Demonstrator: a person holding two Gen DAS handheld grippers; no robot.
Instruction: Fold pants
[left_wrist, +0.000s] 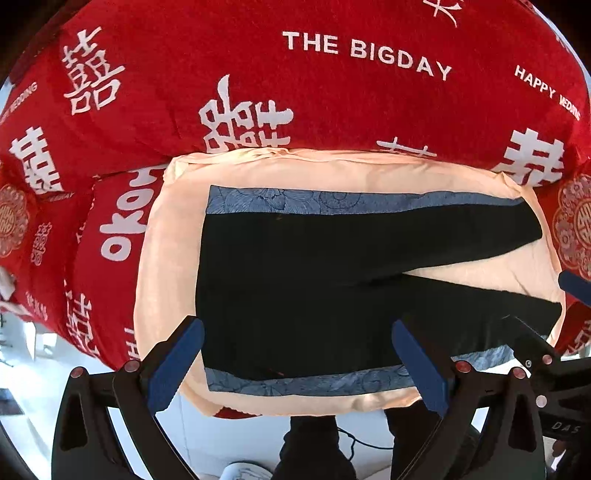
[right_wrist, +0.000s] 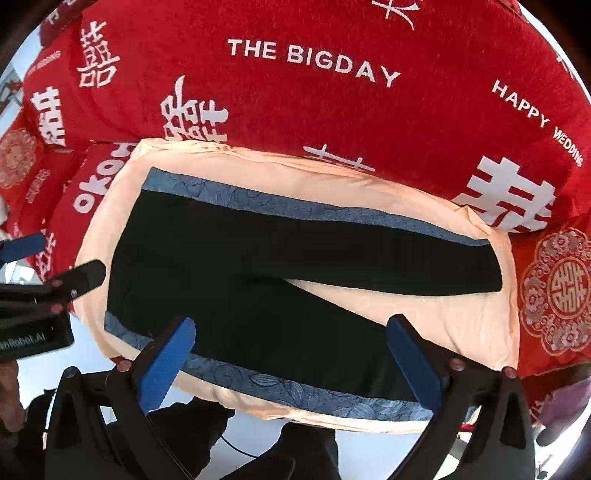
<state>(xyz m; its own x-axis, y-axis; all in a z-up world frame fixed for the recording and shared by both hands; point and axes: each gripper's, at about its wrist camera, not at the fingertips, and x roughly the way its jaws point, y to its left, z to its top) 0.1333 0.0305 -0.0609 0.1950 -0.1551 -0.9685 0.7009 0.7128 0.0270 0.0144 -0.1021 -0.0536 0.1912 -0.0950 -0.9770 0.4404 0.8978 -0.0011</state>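
Blue rubbery pads line the black plastic fingers of the left gripper (left_wrist: 297, 363), which stand wide apart and hold nothing; between them and just beyond lies the waist end of the black pants (left_wrist: 314, 280), matte and flat, spread on a peach cushion (left_wrist: 173, 236) whose smooth cloth carries two blue floral bands (left_wrist: 332, 201), one along each long edge of the garment. From the right gripper (right_wrist: 290, 363), likewise spread and empty, the same pants (right_wrist: 258, 266) run outward with both legs parting in a narrow V, the peach fabric showing in the gap; the farther leg ends in a straight hem near the cushion's (right_wrist: 480, 325) right end. Past the cushion rises a plush red quilt (left_wrist: 295, 92) printed with white characters and "THE BIGDAY". Only the right view takes in the far hem cleanly and an ornate round medallion (right_wrist: 561, 291) on red cloth to the right; only the left view shows the waist edge square-on. Each view catches the other gripper at its margin, off to the side over the cushion's edge.
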